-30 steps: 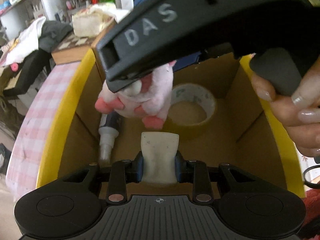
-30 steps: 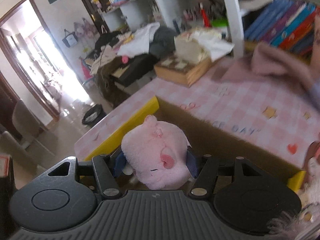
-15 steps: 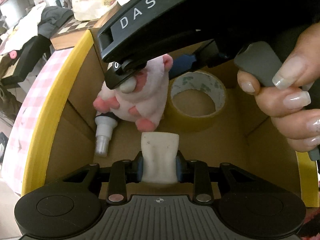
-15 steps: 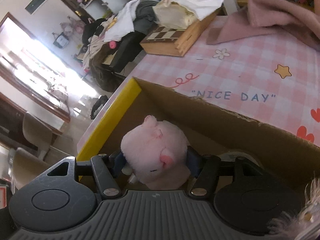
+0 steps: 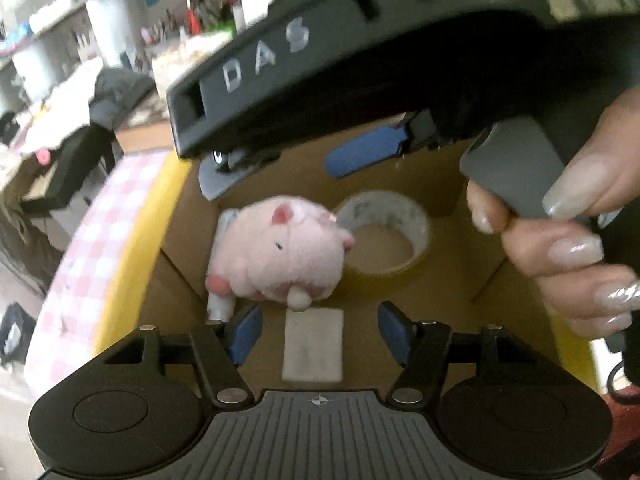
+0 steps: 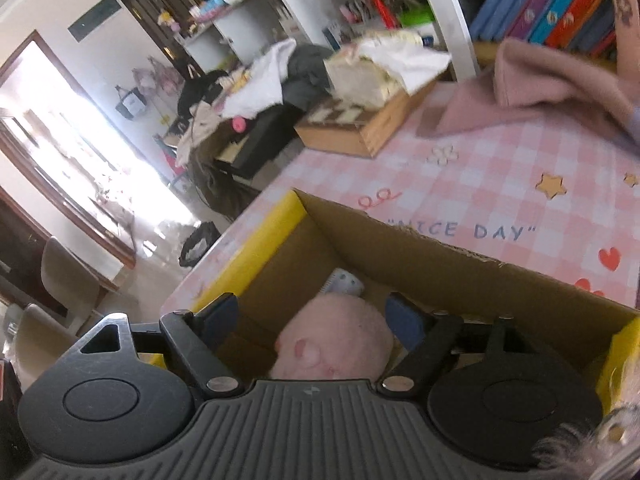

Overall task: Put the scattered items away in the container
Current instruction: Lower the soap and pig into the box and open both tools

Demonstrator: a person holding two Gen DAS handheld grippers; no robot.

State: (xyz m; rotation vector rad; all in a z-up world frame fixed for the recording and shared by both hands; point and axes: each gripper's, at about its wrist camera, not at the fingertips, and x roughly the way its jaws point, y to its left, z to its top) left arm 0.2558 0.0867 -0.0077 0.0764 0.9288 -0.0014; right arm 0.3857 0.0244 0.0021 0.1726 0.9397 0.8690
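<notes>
Pink and plush, the pig toy (image 5: 280, 252) lies inside the cardboard box (image 5: 400, 160), resting on the box floor partly over a white marker (image 5: 219, 307) and touching the roll of clear tape (image 5: 384, 232) at its right. Neither gripper grasps it. In the left wrist view the left gripper (image 5: 320, 334) hangs low over the box with its blue pads spread wide; the toy sits just ahead of and slightly left of the gap between them, and a flat white eraser (image 5: 313, 344) lies on the box floor directly between the two pads, apart from both. Above the toy, the right gripper (image 5: 298, 164) reaches in from the upper right, its blue-tipped fingers (image 5: 360, 156) splayed wide with the toy below them, clear of both fingers. The hand (image 5: 568, 236) on that tool's grey handle shows at the right edge.

From the right wrist view, the right gripper's (image 6: 312, 316) pads stand wide apart over the box (image 6: 440, 276), and the toy (image 6: 332, 344) lies below and between them, touching neither. The marker's patterned end (image 6: 344, 284) shows just beyond the toy. The box, with yellow outer flaps, stands on a worktop (image 6: 480, 184) covered in pink checked cloth printed "NICE DAY".
</notes>
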